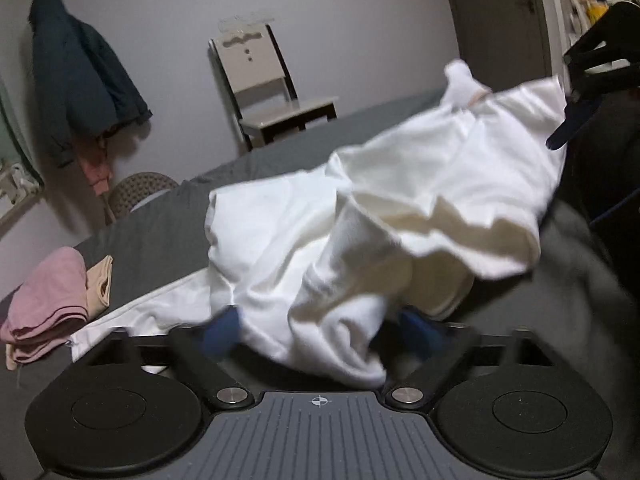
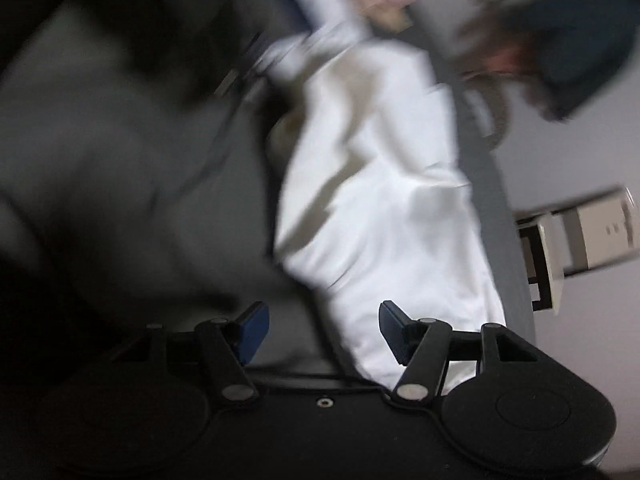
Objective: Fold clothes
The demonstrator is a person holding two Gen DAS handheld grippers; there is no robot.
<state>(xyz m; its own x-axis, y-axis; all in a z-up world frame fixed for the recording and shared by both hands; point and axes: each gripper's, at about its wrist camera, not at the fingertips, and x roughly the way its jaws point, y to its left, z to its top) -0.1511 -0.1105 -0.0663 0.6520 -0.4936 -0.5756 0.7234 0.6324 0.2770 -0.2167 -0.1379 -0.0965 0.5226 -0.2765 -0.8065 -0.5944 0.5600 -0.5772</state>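
A white garment (image 1: 400,200) hangs bunched above the grey bed (image 1: 160,220). Its lower folds fall between the fingers of my left gripper (image 1: 320,332), whose blue pads (image 1: 222,332) stand wide apart, so it is open. A flat white edge (image 1: 140,312) lies on the bed at the left. My right gripper (image 1: 572,120) is at the garment's upper right corner. The right wrist view is blurred: my right gripper (image 2: 324,328) is open and the white garment (image 2: 380,200) runs past its right pad (image 2: 394,332).
A stack of folded pink clothes (image 1: 48,300) and a beige piece (image 1: 100,284) lie on the bed at the left. Behind the bed stand a chair (image 1: 272,88) and a woven basket (image 1: 140,192). A dark jacket (image 1: 80,72) hangs on the wall.
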